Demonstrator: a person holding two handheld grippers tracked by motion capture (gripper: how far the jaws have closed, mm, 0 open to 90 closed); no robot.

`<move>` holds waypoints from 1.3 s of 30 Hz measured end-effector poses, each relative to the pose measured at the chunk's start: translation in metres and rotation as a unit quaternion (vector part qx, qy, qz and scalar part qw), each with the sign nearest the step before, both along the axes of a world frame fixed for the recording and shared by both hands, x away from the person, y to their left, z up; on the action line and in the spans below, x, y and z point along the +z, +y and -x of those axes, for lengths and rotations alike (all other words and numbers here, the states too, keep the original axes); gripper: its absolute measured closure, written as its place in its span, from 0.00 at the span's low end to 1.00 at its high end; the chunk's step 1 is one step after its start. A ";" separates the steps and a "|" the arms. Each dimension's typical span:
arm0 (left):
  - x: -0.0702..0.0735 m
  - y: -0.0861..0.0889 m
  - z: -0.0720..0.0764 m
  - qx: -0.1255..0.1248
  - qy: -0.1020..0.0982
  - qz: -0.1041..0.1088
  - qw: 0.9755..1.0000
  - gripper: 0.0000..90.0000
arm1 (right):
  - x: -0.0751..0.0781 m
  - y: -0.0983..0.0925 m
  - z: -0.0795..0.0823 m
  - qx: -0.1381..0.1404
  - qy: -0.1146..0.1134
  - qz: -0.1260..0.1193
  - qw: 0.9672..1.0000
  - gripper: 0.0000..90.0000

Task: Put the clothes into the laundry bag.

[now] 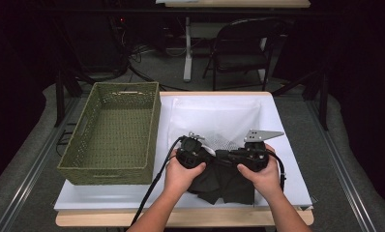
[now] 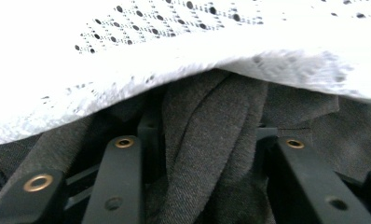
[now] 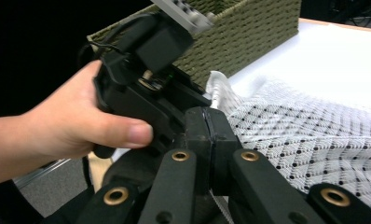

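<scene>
A dark grey garment [image 1: 220,186] lies crumpled near the table's front edge, its far side tucked under a white dotted cloth [image 1: 220,141]. Both hands hold their grippers close together over it. In the left gripper view, the left gripper [image 2: 209,135] has a thick upright fold of the dark garment [image 2: 207,186] bunched between its jaws, with the dotted cloth [image 2: 174,56] draped just above. The right gripper [image 3: 207,135] has its pads pressed together; I see nothing between them. It points at the left gripper [image 3: 146,56] and almost touches it. In the high view the left gripper [image 1: 206,152] and right gripper [image 1: 227,155] nearly meet.
A green woven basket [image 1: 114,130], long and open-topped, stands on the left of the white table cover [image 1: 287,145]; its wall [image 3: 239,37] rises behind the left gripper. A folding chair [image 1: 244,48] and a table leg stand beyond the far edge.
</scene>
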State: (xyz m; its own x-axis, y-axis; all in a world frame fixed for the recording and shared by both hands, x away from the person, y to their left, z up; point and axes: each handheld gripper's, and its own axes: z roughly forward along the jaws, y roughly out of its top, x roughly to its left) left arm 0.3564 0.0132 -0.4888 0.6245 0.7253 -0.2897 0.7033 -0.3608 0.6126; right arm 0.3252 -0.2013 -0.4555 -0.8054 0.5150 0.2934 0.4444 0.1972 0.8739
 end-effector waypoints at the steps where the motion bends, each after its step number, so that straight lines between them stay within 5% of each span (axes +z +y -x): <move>1: 0.001 0.000 0.001 0.003 0.001 0.001 1.000 0.62 | -0.001 0.000 0.000 -0.002 0.001 0.000 1.000 0.99; 8: 0.013 0.005 0.010 0.001 -0.017 -0.008 1.000 0.35 | -0.002 -0.004 -0.002 -0.007 0.002 0.003 1.000 0.99; 18: 0.034 0.022 0.033 -0.024 -0.036 -0.003 0.999 0.28 | -0.003 -0.005 -0.002 -0.012 0.003 0.002 1.000 0.99; 26: 0.019 0.032 0.036 -0.029 -0.021 -0.022 0.999 0.24 | -0.002 -0.005 -0.002 -0.012 0.002 0.000 1.000 0.99; 32: -0.003 0.026 0.033 -0.045 0.014 -0.023 0.999 0.24 | -0.002 -0.006 -0.001 -0.011 0.001 0.000 1.000 0.99; 39: -0.014 0.019 0.032 -0.053 0.017 -0.035 0.998 0.37 | -0.003 -0.006 -0.002 -0.010 0.003 -0.002 1.000 0.99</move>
